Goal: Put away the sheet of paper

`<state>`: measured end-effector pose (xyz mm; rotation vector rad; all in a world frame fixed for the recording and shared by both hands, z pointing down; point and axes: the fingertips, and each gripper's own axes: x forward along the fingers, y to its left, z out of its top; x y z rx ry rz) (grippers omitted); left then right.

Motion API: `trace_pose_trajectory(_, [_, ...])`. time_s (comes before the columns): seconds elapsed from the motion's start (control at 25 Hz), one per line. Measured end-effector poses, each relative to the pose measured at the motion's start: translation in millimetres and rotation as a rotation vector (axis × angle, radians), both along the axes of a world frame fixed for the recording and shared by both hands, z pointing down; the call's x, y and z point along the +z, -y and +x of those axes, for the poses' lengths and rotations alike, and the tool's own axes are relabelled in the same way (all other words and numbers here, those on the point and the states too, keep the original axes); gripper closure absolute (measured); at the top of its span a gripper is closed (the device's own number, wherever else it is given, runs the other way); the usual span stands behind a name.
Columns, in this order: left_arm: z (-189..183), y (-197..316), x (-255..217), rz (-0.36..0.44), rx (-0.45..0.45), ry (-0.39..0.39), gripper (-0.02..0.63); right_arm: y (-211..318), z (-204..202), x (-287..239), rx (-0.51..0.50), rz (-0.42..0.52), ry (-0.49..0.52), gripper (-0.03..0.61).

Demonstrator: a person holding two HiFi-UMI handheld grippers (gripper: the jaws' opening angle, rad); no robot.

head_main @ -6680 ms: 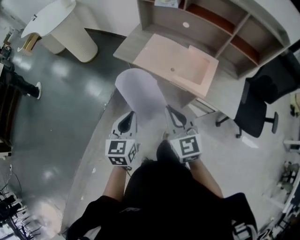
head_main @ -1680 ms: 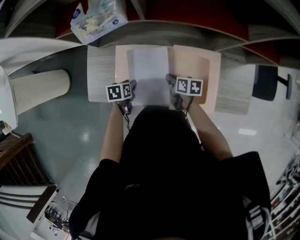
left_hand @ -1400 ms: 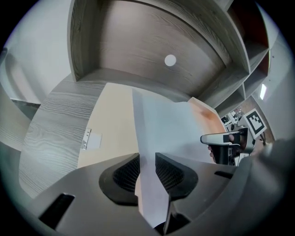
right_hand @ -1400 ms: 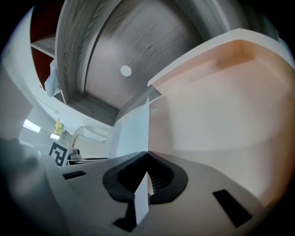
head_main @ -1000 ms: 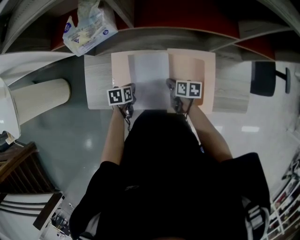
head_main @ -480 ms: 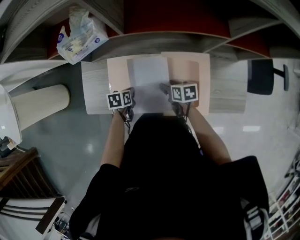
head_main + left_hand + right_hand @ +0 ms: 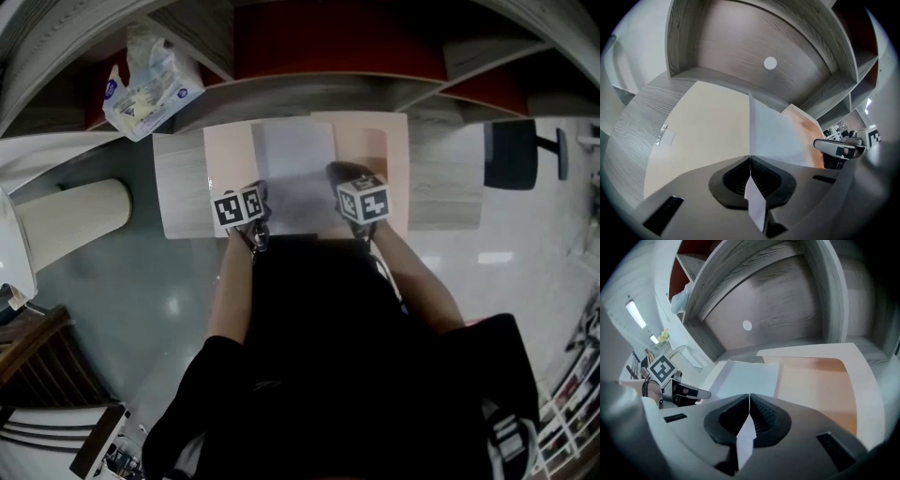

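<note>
Holding the sheet of paper (image 7: 295, 167) on the pink folder (image 7: 372, 150), your left tool (image 7: 260, 194) clamps its near-left corner. Your right tool (image 7: 336, 172), jaws just closing, pinches the near-right. The sheet's long axis runs away from you.

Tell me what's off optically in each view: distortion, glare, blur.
Head view: fisheye bows the shelf edge into an arc, and lights glare off the glossy floor. Left gripper view: dark round vignette, yet the sheet of paper looks sharp. Right gripper view: softer overall, with a blown-out ceiling light at the left.
</note>
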<state>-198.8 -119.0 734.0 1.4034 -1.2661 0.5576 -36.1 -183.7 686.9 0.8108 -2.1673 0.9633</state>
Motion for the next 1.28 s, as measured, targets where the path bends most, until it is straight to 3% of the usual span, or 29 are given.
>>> trace_pose_trajectory(0.04, [0.8, -0.3, 0.4, 0.001, -0.007, -0.009, 0.565, -2.6, -0.7, -1.1, 0.000, -0.001, 0.011, 0.557])
trace_pose_trajectory(0.2, [7.3, 0.1, 3.3, 0.004, -0.005, -0.031, 0.565, -13.4, -1.4, -7.6, -0.014, 0.028, -0.017, 0.559])
trace_pose_trajectory(0.84, [26.1, 3.9, 0.3, 0.093, 0.114, -0.133, 0.565, -40.3, 11.1, -24.7, 0.159, 0.063, -0.173, 0.559])
trace_pose_trajectory(0.96, [23.1, 0.2, 0.2, 0.084, 0.096, -0.155, 0.565, -47.9, 3.7, -30.9, 0.146, 0.058, -0.160, 0.558])
trace_pose_trajectory(1.28, [25.0, -2.2, -4.4, 0.073, 0.082, -0.117, 0.565, -47.0, 3.5, -33.1, 0.071, 0.064, -0.143, 0.558])
